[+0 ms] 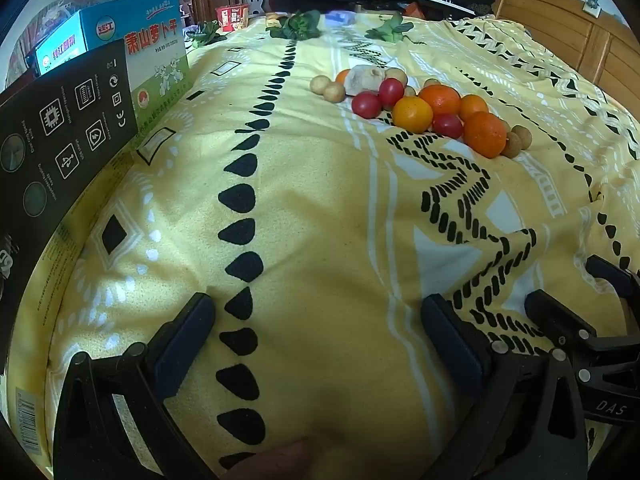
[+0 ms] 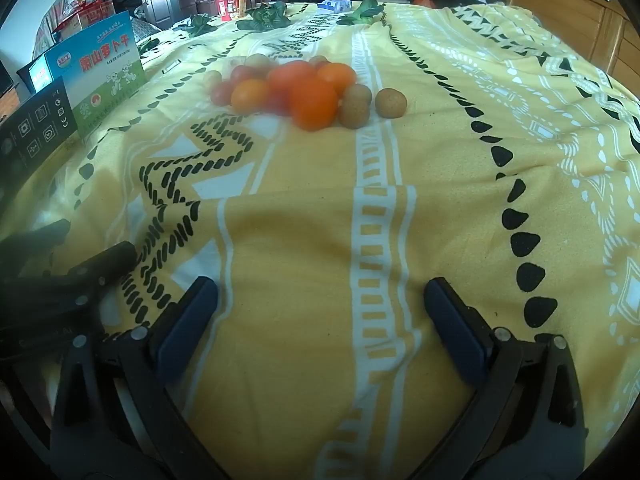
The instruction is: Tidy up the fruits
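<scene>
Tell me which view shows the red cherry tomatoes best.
The left wrist view: three red cherry tomatoes sit sharp and distinct among the oranges. In the right wrist view the same tomatoes are blurred and largely hidden behind the oranges, so they are hard to count.

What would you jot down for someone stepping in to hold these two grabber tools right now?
Left gripper: open, empty, above bare bedspread.
Right gripper: open, empty, also short of the fruit.
Fruit: one mixed pile ahead on the bedspread: oranges, red tomatoes, small brown round fruits, all touching or close together.
Done: nothing sorted yet, as far as can be seen.
Left: all of the sorting. No tray or bowl is in view; boxes stand at the left edge.
</scene>
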Available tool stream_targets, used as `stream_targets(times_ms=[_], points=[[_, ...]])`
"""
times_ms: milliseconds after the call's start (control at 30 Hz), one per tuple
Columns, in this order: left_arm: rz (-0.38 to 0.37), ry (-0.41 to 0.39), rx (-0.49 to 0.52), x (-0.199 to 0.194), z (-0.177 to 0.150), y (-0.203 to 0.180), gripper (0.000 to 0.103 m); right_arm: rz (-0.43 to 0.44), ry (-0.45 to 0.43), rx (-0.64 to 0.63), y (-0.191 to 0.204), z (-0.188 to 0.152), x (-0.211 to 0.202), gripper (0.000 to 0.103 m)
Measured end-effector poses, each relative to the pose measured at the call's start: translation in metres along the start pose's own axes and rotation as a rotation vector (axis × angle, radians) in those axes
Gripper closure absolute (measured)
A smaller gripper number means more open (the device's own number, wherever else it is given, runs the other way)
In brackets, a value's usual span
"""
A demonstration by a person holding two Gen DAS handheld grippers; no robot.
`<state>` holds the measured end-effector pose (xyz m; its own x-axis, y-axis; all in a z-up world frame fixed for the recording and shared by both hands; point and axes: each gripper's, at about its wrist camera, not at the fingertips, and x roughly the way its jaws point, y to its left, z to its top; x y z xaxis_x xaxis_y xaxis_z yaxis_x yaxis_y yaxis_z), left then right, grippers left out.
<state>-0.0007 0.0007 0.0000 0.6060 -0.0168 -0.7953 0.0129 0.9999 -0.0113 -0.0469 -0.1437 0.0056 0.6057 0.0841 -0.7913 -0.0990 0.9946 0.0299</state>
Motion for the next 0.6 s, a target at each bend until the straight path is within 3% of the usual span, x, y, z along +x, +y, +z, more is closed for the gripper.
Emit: stream_targets(times_ms=[600], points=[[0.019, 0.010, 0.014, -0.0007, -0.0010, -0.0001, 0.000, -0.002, 0.003, -0.001, 0.0004, 0.0002, -0.0001, 0.000]])
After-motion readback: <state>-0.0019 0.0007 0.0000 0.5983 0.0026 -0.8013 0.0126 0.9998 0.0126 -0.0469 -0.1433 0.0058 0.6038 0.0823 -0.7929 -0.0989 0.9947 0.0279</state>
